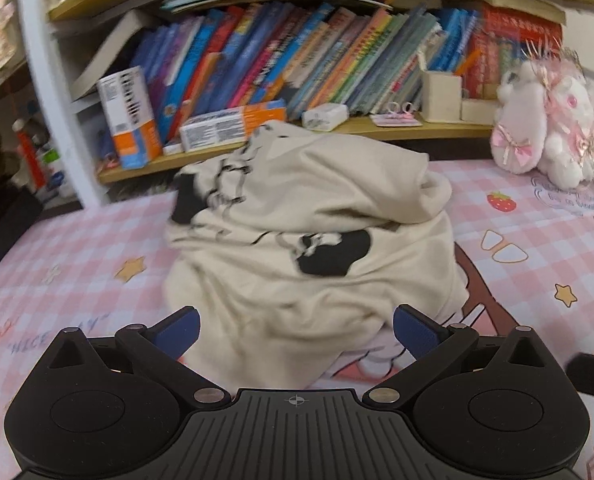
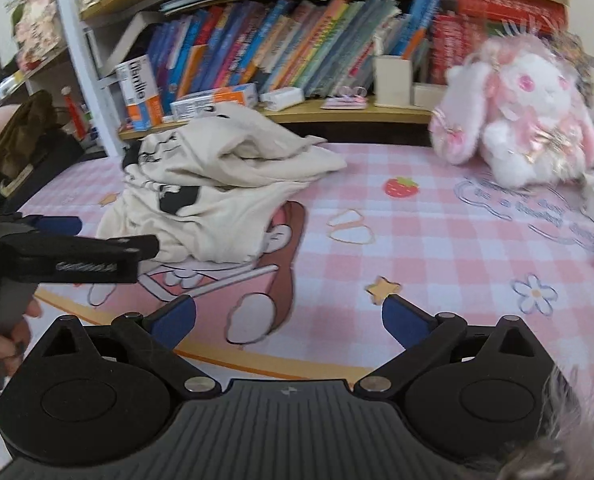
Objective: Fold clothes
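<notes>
Both pairs of jaws stand spread wide with nothing between them; the left gripper point(image 1: 295, 330) hangs just before the near edge of a crumpled cream garment point(image 1: 309, 240), whose hem lies between and just beyond its blue pads point(image 1: 179, 330); whether any pad touches the cloth cannot be told; the right gripper point(image 2: 289, 318) hovers over bare cloth of the pink checked cover point(image 2: 437, 248), well to the right of the garment point(image 2: 217, 188).

The garment sits heaped in a loose mound on the bench, cream with black printed patches and line drawing, folds bunched toward the back and one flap spreading rightward in the right wrist view; it lies on a cartoon figure printed on the cover, near a strawberry print point(image 2: 401, 187) and yellow stars.

From the right wrist camera the left gripper point(image 2: 69, 240) shows side-on at the left edge, beside the garment, a hand point(image 2: 5, 332) gripping its handle below.

Behind the garment runs a wooden shelf point(image 1: 377, 125) packed with leaning books point(image 1: 297, 56), some small boxes and a white pen pot point(image 1: 441, 94); a pink and white plush rabbit point(image 2: 525, 108) sits at the back right of the bench, well apart from the garment; both views are somewhat blurred.
</notes>
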A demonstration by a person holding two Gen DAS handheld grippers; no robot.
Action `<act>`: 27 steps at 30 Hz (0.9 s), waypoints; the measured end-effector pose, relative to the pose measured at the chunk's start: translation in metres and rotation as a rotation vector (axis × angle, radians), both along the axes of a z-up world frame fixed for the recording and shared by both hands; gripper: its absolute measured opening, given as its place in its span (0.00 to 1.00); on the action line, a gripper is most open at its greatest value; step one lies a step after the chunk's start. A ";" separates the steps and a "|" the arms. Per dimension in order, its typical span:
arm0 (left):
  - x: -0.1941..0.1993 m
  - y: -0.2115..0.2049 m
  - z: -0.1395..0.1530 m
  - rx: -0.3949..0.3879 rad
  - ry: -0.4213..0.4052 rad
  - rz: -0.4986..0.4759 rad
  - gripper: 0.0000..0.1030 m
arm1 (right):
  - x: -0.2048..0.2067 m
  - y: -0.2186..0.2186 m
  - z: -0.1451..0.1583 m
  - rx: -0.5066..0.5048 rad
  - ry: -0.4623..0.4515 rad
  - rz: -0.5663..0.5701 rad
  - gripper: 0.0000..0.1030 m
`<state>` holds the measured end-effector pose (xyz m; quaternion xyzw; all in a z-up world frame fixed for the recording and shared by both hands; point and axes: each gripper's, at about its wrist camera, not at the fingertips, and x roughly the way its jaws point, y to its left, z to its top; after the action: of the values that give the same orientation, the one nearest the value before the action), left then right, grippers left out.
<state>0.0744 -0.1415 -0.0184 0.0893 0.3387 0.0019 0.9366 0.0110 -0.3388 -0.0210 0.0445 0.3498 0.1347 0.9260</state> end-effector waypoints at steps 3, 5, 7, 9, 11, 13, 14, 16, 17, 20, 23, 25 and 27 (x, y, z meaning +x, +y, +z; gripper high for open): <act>0.014 -0.009 -0.006 0.065 0.002 0.001 1.00 | -0.003 -0.005 0.000 0.009 0.012 -0.007 0.98; 0.022 -0.006 -0.008 0.084 0.005 0.026 0.90 | -0.006 -0.009 0.001 0.015 0.019 -0.011 0.98; 0.029 0.009 -0.006 0.022 0.038 0.067 0.66 | -0.008 -0.012 0.001 0.021 0.027 -0.015 0.98; 0.033 0.026 -0.003 -0.053 0.066 0.106 0.36 | -0.010 -0.016 0.001 0.027 0.035 -0.020 0.95; 0.031 0.045 0.003 -0.136 0.082 0.142 0.21 | -0.011 -0.016 0.000 0.046 0.045 0.004 0.82; 0.020 0.055 0.010 -0.158 0.074 0.139 0.16 | -0.011 -0.014 -0.001 0.068 0.058 0.037 0.76; 0.012 0.058 0.014 -0.162 0.065 0.131 0.14 | -0.010 -0.012 -0.002 0.076 0.062 0.054 0.73; -0.008 0.064 0.022 -0.175 0.051 0.110 0.12 | -0.009 -0.008 -0.003 0.086 0.069 0.076 0.70; -0.018 0.065 0.026 -0.182 0.047 0.097 0.12 | -0.008 -0.005 -0.003 0.090 0.073 0.085 0.69; -0.053 0.066 0.031 -0.157 0.041 0.066 0.12 | -0.006 0.005 -0.003 0.104 0.081 0.110 0.69; -0.079 0.070 0.030 -0.136 0.052 0.058 0.11 | -0.004 0.016 -0.002 0.120 0.083 0.139 0.69; -0.094 0.073 0.031 -0.138 0.060 0.060 0.11 | -0.003 0.024 -0.001 0.131 0.084 0.158 0.69; -0.108 0.078 0.033 -0.137 0.064 0.061 0.11 | -0.001 0.031 -0.001 0.142 0.086 0.177 0.70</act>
<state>-0.0338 -0.0637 0.0150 0.0147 0.3704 0.0042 0.9287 0.0097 -0.3073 -0.0218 0.0845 0.3812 0.2382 0.8893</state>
